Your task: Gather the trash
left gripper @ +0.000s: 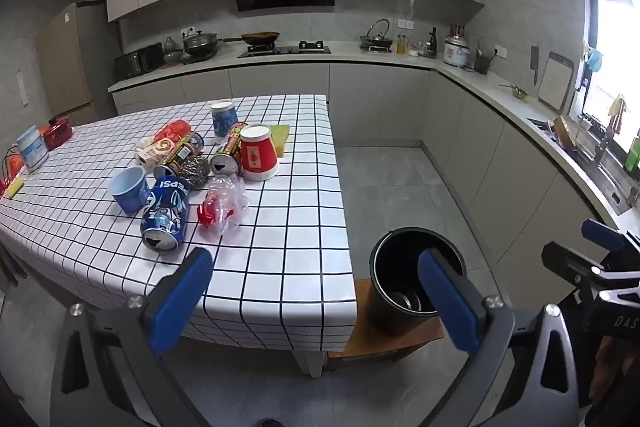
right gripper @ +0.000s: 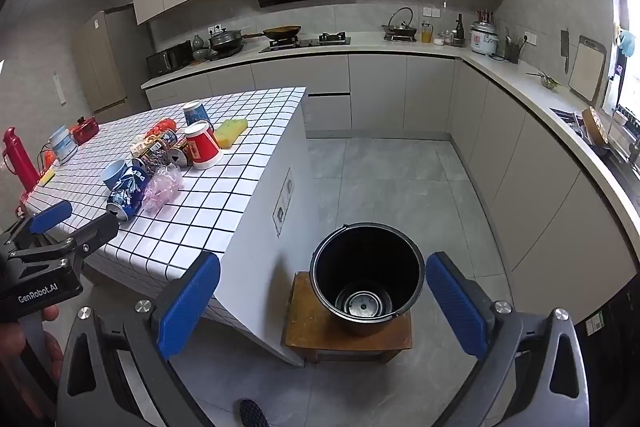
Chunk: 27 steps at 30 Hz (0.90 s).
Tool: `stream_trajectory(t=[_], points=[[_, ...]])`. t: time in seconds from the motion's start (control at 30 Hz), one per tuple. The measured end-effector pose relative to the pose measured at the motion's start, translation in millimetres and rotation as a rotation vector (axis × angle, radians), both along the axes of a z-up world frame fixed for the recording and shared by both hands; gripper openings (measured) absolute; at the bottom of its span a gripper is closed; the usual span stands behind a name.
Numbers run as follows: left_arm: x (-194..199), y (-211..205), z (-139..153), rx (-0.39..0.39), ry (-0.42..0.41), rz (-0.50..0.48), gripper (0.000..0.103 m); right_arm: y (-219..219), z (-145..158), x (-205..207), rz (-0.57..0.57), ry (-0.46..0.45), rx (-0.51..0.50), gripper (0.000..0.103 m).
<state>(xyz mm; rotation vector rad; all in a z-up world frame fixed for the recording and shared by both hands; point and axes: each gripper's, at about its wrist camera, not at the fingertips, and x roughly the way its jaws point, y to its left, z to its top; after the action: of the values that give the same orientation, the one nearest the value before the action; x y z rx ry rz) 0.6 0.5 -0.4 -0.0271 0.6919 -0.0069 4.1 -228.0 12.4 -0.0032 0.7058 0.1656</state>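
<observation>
On the checked table (left gripper: 280, 247) lies a heap of trash: a blue Pepsi can (left gripper: 166, 215) on its side, a crumpled clear plastic bottle (left gripper: 222, 205), a tipped red paper cup (left gripper: 258, 153), a light-blue cup (left gripper: 128, 189), two dark cans (left gripper: 180, 155) and a steel-wool ball (left gripper: 196, 167). A black bucket (left gripper: 390, 307) stands on a low wooden stool (left gripper: 380, 339) beside the table. My left gripper (left gripper: 316, 267) hangs open over the table's near corner, holding nothing. My right gripper (right gripper: 323, 267) is open above the bucket (right gripper: 368, 255), also holding nothing.
An upturned blue cup (left gripper: 224, 117) and a yellow sponge (left gripper: 282, 137) lie further back. A red thermos (right gripper: 18, 159), a red pot (right gripper: 84, 131) and a white tub (left gripper: 32, 147) stand at the table's far left. Kitchen counters line the back and right.
</observation>
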Motion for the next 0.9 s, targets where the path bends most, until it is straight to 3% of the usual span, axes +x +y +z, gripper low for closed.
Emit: stream_trajectory(t=[0.9], points=[[-8.5, 3.7, 7.5, 0.009, -0.037, -0.005, 0.103, 4.8, 5.4, -6.5, -0.008, -0.009, 0.001, 0.103]])
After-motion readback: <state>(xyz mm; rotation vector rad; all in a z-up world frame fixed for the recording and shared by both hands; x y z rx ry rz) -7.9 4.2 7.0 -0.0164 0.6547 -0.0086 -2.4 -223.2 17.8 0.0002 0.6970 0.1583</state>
